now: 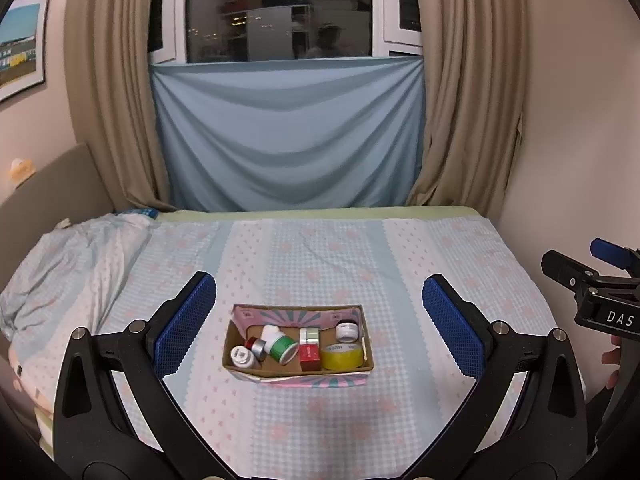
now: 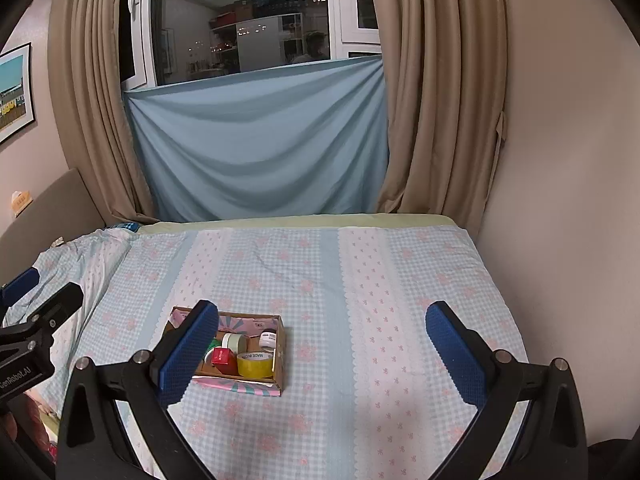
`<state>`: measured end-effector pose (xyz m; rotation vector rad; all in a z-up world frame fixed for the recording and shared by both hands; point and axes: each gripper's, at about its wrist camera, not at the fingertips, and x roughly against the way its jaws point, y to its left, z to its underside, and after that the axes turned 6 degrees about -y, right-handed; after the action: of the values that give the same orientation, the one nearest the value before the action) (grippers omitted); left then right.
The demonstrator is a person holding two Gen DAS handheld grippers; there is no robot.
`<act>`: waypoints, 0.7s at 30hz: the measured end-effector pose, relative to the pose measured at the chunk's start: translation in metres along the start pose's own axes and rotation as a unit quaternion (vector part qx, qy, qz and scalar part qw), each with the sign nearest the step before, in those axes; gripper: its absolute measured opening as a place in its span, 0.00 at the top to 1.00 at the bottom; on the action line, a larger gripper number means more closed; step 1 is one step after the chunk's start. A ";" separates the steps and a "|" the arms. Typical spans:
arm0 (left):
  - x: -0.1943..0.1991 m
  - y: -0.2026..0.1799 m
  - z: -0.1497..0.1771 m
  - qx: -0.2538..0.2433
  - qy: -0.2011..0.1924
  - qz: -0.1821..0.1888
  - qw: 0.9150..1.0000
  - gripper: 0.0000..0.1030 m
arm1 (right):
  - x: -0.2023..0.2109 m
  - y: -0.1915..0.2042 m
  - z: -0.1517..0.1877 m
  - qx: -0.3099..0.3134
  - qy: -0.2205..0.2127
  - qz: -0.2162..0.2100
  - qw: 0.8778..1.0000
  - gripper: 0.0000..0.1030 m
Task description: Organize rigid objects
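Observation:
A shallow cardboard box (image 1: 367, 350) sits on the bed's patterned cover (image 1: 304, 420). It holds a yellow tape roll (image 1: 342, 357), a red box (image 1: 309, 356), a green-labelled white bottle (image 1: 280, 342), a small white jar (image 1: 346, 331), a white-capped bottle (image 1: 241, 356) and a silver and red can (image 1: 256, 347). My left gripper (image 1: 318, 320) is open and empty, held above and in front of the box. My right gripper (image 2: 322, 346) is open and empty, to the right of the box (image 2: 280, 364); its left finger hides the box's left part. The tape roll (image 2: 256, 363) shows there.
A crumpled duvet (image 1: 72, 264) lies at the bed's left. A wall (image 1: 580, 120) runs along the right edge. Beige curtains (image 1: 108, 80) and a blue cloth (image 1: 288, 136) hang behind the bed. The other gripper shows at each view's edge, the right one (image 1: 592, 280) and the left one (image 2: 32, 320).

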<state>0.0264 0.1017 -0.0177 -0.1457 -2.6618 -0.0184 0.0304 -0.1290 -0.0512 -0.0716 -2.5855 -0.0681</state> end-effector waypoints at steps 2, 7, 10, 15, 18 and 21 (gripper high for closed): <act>-0.001 0.000 0.001 0.000 -0.001 -0.001 1.000 0.00 | 0.000 0.000 0.000 0.000 0.001 0.000 1.000 0.00; 0.000 0.001 0.001 -0.002 -0.002 -0.003 1.000 0.00 | -0.001 0.000 -0.001 0.000 0.002 0.000 1.000 0.00; 0.000 0.000 0.001 -0.001 -0.003 -0.004 1.000 0.00 | 0.000 0.000 -0.001 -0.001 0.001 0.001 1.000 0.00; 0.001 0.002 -0.001 -0.002 -0.006 -0.004 1.000 0.00 | 0.000 0.000 0.000 -0.002 -0.002 0.002 1.000 0.00; 0.002 0.003 -0.002 -0.003 -0.009 -0.006 1.000 0.00 | 0.000 0.000 0.000 -0.002 -0.003 0.003 1.000 0.00; 0.002 0.003 -0.003 -0.003 -0.009 -0.006 1.000 0.00 | -0.001 -0.001 0.000 -0.002 -0.002 0.004 1.000 0.00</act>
<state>0.0263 0.1049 -0.0145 -0.1331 -2.6813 -0.0290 0.0311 -0.1297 -0.0518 -0.0847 -2.5892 -0.0697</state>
